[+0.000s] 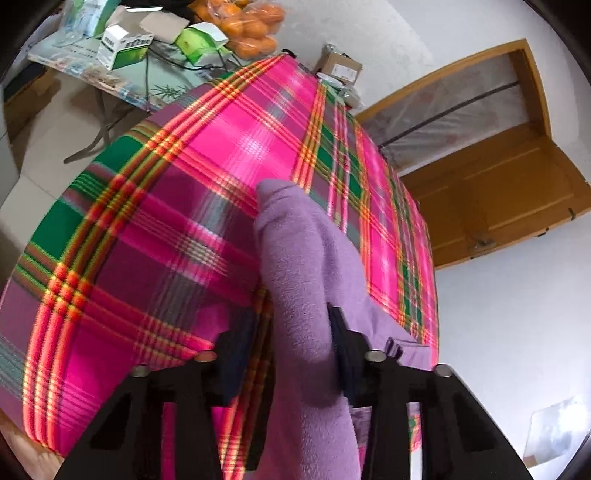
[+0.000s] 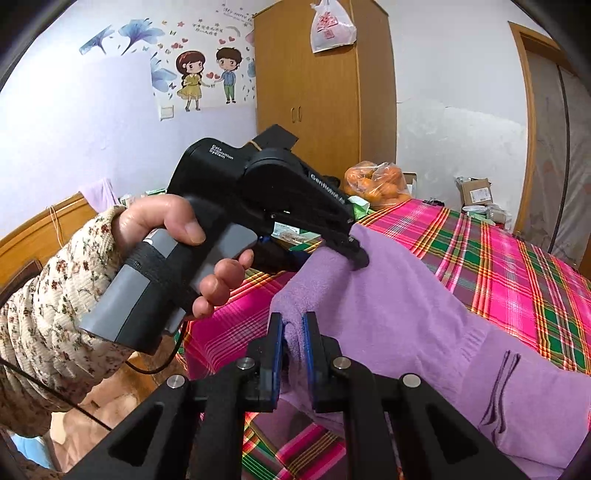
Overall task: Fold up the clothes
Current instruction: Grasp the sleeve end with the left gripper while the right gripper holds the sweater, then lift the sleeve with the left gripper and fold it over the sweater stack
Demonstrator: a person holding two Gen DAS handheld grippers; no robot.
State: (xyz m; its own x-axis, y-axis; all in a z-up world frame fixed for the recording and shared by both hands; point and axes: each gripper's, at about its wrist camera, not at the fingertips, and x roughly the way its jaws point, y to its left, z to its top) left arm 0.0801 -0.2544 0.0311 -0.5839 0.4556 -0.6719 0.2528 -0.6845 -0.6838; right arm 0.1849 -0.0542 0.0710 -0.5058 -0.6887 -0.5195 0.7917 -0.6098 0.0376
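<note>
The purple fleece garment [image 2: 424, 314] lies across the plaid sheet [image 2: 517, 266] of the bed, one edge lifted off it. The right gripper [image 2: 293, 336] has its jaws nearly together, pinching a fold of that fleece between its blue pads [image 2: 308, 347]. Just beyond it, the left gripper [image 2: 352, 249] bites the same raised edge; in its own wrist view the left gripper [image 1: 295, 332] has a thick roll of fleece filling the gap between its black fingers [image 1: 341, 332], jaws partly apart and clamped on the cloth.

A hand [image 2: 184, 240] in a floral sleeve [image 2: 55, 302] grips the left device, whose body reads "Data Acquisition System" and "GenRobot.AI".

Past the sheet's far edge sit a bag of oranges [image 2: 376, 182], a cardboard box [image 2: 476, 190] and green-and-white cartons [image 1: 127, 46] with unreadable print. Behind these stands a wooden wardrobe [image 2: 321, 92] with a plastic bag [image 2: 332, 27] on top; beside it is a cartoon couple wall sticker [image 2: 208, 75].
</note>
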